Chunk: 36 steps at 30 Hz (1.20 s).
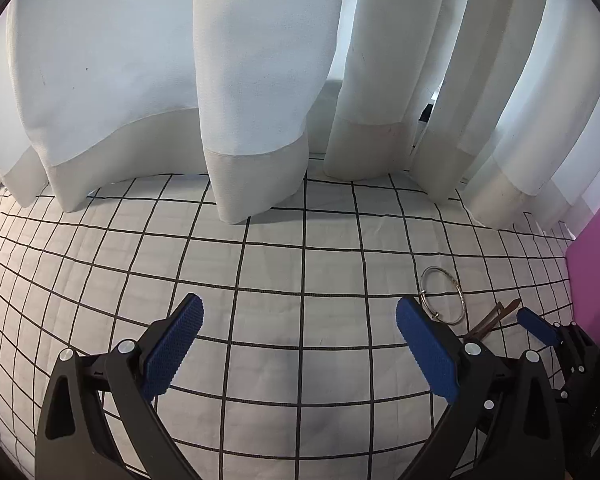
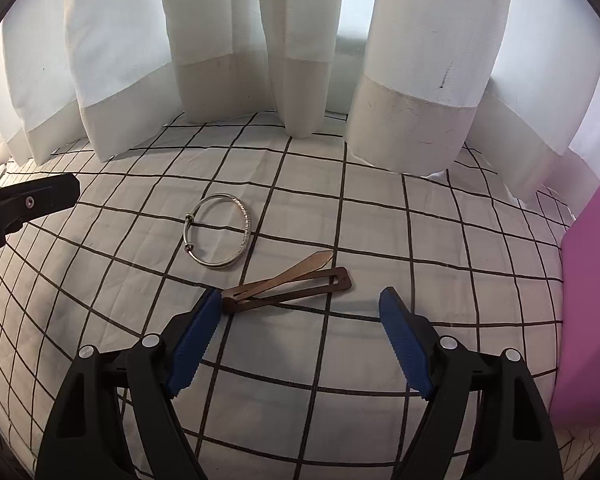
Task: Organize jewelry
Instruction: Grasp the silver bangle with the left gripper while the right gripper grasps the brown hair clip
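Observation:
A silver bangle (image 2: 220,232) lies flat on the white checked cloth (image 2: 340,360). A brown metal hair clip (image 2: 288,282), sprung open, lies just in front of my right gripper (image 2: 300,304). That gripper is open and empty, its left fingertip beside the clip's hinged end. My left gripper (image 1: 300,312) is open and empty over bare cloth. The bangle (image 1: 444,294) sits beyond its right finger in the left wrist view, with the clip (image 1: 492,320) and the right gripper's blue pad (image 1: 538,326) further right.
White curtains (image 2: 300,60) hang down onto the cloth along the far side. A pink box (image 2: 592,320) stands at the right edge. The left gripper's black finger (image 2: 28,200) shows at the left of the right wrist view.

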Each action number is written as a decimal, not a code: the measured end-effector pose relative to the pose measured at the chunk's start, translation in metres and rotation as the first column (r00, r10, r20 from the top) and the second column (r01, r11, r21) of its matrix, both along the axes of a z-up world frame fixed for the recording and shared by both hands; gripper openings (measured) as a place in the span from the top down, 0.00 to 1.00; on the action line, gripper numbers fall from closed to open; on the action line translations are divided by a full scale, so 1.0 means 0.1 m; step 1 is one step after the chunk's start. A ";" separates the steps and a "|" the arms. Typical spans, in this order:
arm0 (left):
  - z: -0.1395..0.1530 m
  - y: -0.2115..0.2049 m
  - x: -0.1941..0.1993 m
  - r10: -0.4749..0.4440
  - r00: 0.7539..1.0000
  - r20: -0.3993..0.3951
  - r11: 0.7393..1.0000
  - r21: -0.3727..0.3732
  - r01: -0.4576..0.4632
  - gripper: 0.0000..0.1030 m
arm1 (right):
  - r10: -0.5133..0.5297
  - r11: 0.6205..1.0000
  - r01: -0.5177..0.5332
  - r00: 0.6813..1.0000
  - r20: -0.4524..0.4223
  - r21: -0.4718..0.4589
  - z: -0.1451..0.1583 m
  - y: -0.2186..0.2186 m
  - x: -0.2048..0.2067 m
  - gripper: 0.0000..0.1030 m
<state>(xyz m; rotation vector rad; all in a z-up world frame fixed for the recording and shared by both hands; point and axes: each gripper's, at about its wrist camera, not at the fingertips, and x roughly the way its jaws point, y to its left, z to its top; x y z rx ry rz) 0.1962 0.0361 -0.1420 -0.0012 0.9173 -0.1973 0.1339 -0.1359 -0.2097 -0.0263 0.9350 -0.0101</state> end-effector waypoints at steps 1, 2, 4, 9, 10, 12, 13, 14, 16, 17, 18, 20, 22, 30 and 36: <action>-0.01 -0.04 0.01 -0.003 1.000 -0.002 1.000 -0.001 0.003 0.07 | -0.001 1.000 0.001 1.000 -0.002 0.003 0.00 -0.05 0.01 0.26; -0.02 -0.07 0.02 -0.008 1.000 -0.003 1.000 -0.003 0.008 0.07 | -0.006 1.000 0.006 1.000 -0.004 0.011 0.00 -0.10 0.03 0.26; -0.05 -0.15 0.04 -0.021 1.000 -0.007 1.000 -0.004 0.021 0.07 | -0.015 1.000 0.016 1.000 -0.005 0.026 -0.01 -0.20 0.08 0.26; -0.08 -0.34 0.10 -0.042 0.999 -0.009 0.999 0.001 0.042 0.07 | -0.017 0.999 0.016 1.000 0.013 0.030 -0.03 -0.33 0.19 0.26; -0.09 -0.37 0.11 -0.045 0.999 -0.009 0.999 0.006 0.045 0.07 | -0.017 0.999 0.016 1.000 0.018 0.033 -0.04 -0.35 0.20 0.26; -0.10 -0.44 0.13 -0.055 0.998 -0.013 0.998 0.010 0.055 0.07 | -0.011 0.999 0.010 1.000 0.023 0.038 -0.03 -0.39 0.23 0.26; -0.11 -0.47 0.13 -0.058 0.998 -0.014 0.998 0.013 0.058 0.07 | -0.010 0.999 0.009 1.000 0.024 0.040 -0.03 -0.41 0.22 0.27; -0.11 -0.50 0.14 -0.061 0.998 -0.014 0.998 0.017 0.062 0.07 | -0.011 0.999 0.009 1.000 0.027 0.042 -0.03 -0.43 0.23 0.27; -0.13 -0.56 0.14 -0.071 0.997 -0.015 0.997 0.026 0.071 0.07 | -0.013 0.999 0.011 0.999 0.038 0.050 -0.01 -0.47 0.20 0.34; -0.14 -0.58 0.15 -0.074 0.997 -0.016 0.997 0.032 0.075 0.07 | -0.016 0.998 0.013 0.999 0.042 0.053 0.00 -0.48 0.19 0.36; -0.16 -0.61 0.16 -0.077 0.997 -0.017 0.996 0.035 0.078 0.07 | -0.019 0.998 0.017 0.999 0.046 0.060 0.01 -0.50 0.18 0.36; -0.18 -0.67 0.18 -0.082 0.996 -0.025 0.996 0.040 0.083 0.07 | -0.030 0.997 0.026 0.999 0.044 0.078 0.01 -0.54 0.15 0.37; -0.21 -0.73 0.21 -0.092 0.995 -0.038 0.995 0.038 0.094 0.07 | -0.035 0.995 0.030 0.998 0.048 0.092 0.01 -0.57 0.14 0.38; -0.33 -0.85 0.30 -0.094 0.993 -0.072 0.994 0.041 0.097 0.07 | -0.042 0.995 0.038 0.998 0.041 0.087 -0.01 -0.61 0.17 0.38; -0.34 -0.76 0.28 -0.080 0.995 -0.056 0.995 0.060 0.083 0.07 | -0.008 0.999 0.007 0.999 0.034 0.043 -0.02 -0.59 0.31 0.30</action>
